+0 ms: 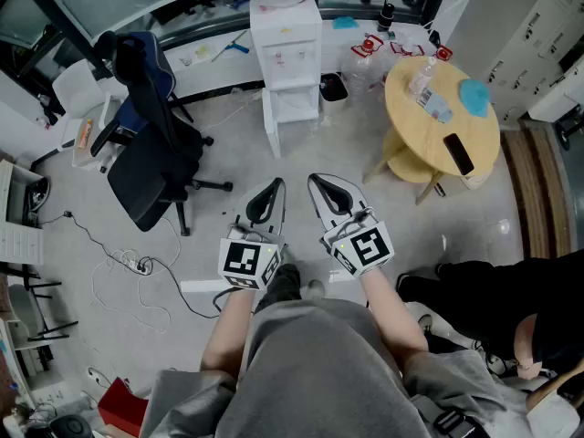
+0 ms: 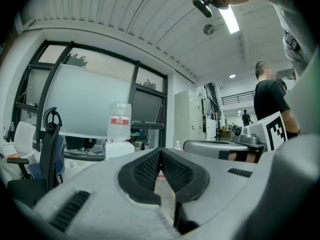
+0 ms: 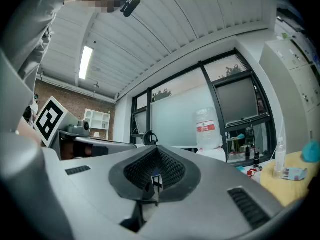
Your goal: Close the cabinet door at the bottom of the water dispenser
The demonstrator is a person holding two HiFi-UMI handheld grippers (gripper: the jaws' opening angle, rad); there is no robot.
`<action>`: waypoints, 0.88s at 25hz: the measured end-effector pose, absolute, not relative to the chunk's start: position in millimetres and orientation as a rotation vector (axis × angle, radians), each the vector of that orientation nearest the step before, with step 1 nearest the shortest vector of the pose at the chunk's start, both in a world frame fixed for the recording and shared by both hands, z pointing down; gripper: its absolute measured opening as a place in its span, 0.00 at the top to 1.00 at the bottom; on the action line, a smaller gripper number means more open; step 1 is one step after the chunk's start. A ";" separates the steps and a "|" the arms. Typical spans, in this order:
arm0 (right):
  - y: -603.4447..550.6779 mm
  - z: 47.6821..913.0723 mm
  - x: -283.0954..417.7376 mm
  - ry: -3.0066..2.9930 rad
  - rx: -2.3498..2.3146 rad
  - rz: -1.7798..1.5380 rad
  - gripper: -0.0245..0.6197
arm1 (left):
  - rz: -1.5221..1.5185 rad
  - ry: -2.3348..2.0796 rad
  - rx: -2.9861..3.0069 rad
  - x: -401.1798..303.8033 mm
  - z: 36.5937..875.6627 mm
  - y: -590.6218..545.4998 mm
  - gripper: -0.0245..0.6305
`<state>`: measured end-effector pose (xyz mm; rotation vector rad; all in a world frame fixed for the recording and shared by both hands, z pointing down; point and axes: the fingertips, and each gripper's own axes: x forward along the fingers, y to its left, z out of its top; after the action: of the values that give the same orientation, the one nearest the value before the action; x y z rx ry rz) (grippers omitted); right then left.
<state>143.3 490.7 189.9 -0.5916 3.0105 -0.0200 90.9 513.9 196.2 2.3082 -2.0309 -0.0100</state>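
Observation:
The white water dispenser (image 1: 286, 44) stands at the far wall with a bottle on top. Its bottom cabinet door (image 1: 270, 124) hangs open, swung out to the left of the cabinet opening (image 1: 297, 105). Both grippers are held close to the person's body, well short of the dispenser and pointing toward it. The left gripper (image 1: 274, 188) is shut with nothing in it, and so is the right gripper (image 1: 316, 182). In the left gripper view the jaws (image 2: 160, 153) meet at their tips, with the bottle (image 2: 120, 121) beyond. The right gripper view shows its jaws (image 3: 156, 150) touching too.
A dark office chair (image 1: 146, 144) stands left of the dispenser. On the right is a round wooden table (image 1: 401, 99) with a phone (image 1: 458, 153). Cables (image 1: 137, 263) lie on the floor at left. A black bin (image 1: 333, 87) is beside the dispenser. A seated person's leg (image 1: 511, 290) is at right.

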 end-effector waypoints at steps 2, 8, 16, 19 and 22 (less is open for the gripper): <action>484.7 192.9 138.8 3.011 -0.601 -0.025 0.95 | -0.012 -2.028 2.307 85.5 198.7 509.4 0.95; 461.8 207.0 113.9 3.024 -0.622 -0.048 0.95 | -0.015 -2.016 2.291 57.8 211.9 492.0 0.95; 428.5 219.5 59.0 3.040 -0.667 -0.087 0.95 | -0.030 -1.982 2.274 -4.1 224.2 458.3 0.95; 416.0 220.8 45.0 3.042 -0.700 -0.112 0.95 | -0.021 -1.954 2.281 -22.7 227.7 445.4 0.95; 405.2 222.9 34.1 3.045 -0.731 -0.127 0.95 | -0.007 -1.930 2.292 -38.8 231.4 435.2 0.95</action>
<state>34.1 405.2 222.9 -0.7313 3.0452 -0.1273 -38.8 435.2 231.4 2.2915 -1.9303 -0.0067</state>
